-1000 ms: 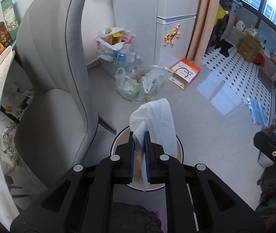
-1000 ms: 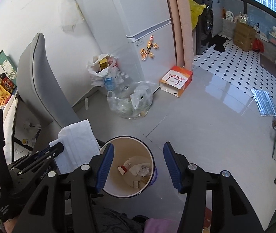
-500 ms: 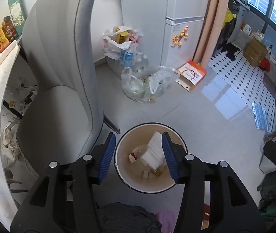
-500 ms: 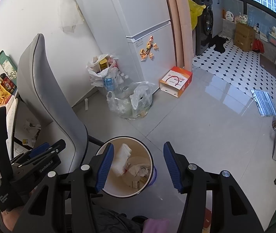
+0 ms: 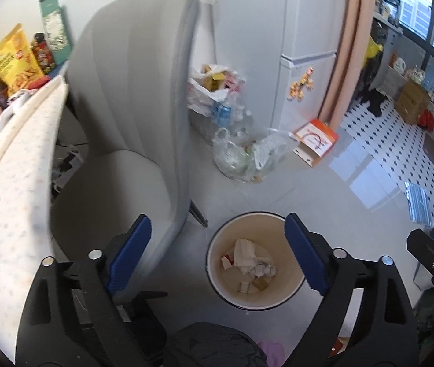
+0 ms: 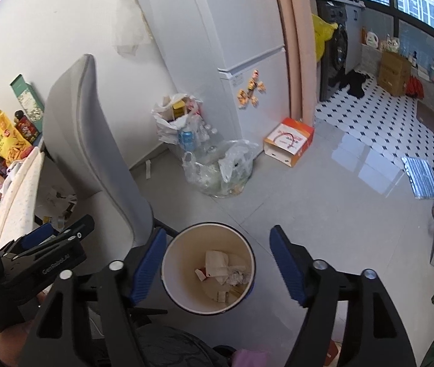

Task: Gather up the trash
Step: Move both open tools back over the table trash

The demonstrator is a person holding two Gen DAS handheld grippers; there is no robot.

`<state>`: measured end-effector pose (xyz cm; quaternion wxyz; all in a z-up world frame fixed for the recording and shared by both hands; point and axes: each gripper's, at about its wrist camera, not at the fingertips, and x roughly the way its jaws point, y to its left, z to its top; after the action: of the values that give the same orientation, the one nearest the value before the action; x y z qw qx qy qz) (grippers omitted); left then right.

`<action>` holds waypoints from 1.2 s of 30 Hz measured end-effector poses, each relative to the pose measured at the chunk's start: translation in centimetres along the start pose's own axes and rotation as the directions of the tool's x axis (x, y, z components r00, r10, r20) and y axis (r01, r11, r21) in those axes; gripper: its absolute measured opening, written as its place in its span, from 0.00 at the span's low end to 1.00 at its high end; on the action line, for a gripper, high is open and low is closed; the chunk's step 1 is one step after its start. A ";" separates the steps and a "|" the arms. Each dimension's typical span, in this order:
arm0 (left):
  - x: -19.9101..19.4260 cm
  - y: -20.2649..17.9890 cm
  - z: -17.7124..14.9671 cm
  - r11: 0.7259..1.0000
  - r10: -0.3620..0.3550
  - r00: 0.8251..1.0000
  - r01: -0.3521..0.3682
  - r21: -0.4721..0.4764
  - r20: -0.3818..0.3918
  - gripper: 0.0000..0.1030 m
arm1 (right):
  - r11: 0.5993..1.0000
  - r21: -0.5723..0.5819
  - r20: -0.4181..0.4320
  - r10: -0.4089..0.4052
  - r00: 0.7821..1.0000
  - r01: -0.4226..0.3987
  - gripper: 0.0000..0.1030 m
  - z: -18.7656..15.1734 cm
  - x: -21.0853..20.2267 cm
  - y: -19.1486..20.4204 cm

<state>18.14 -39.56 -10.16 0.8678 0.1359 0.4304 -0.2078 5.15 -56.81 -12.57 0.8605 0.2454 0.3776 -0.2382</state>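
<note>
My left gripper (image 5: 217, 250) is matt black plastic with ribbed blue pads and shiny metal screw heads; my right gripper (image 6: 217, 263) looks the same. The bin (image 5: 290, 278) below me has a smooth cream inside with a dull sheen and a dark rim. The trash (image 5: 249, 260) in it is crumpled white paper, soft and matt. The chair (image 5: 131, 116) is grey cloth, smooth and matt. The floor (image 5: 324, 195) is glossy pale tile that mirrors the window light. The bag (image 5: 247, 156) by the fridge (image 5: 305, 79) is thin, clear, wrinkled plastic; the fridge is smooth white.
</note>
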 end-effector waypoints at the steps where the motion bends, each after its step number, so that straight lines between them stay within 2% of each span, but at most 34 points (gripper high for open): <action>1: -0.6 0.6 0.0 1.000 0.008 1.000 -0.008 -0.011 0.009 0.89 | 1.000 -0.005 0.005 0.005 1.000 -0.005 0.74 0.0 -0.3 0.4; 10: -5.9 7.6 -1.2 0.990 0.064 0.995 -0.053 -0.132 0.082 0.94 | 0.996 -0.083 0.066 0.049 0.997 -0.044 0.92 -0.3 -3.6 5.9; 21: -11.9 16.6 -4.5 0.954 0.150 0.978 -0.105 -0.282 0.144 0.94 | 0.966 -0.226 0.085 0.149 0.985 -0.127 0.92 -2.8 -7.8 14.5; 36: -17.9 26.9 -10.7 0.879 0.246 0.953 -0.142 -0.454 0.178 0.94 | 0.899 -0.393 0.078 0.243 0.967 -0.195 0.92 -7.1 -12.3 24.1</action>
<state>13.85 -7.15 -0.58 0.9364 -0.0441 0.3466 -0.0317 8.30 -31.26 -1.52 0.9350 0.0987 0.3319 -0.0767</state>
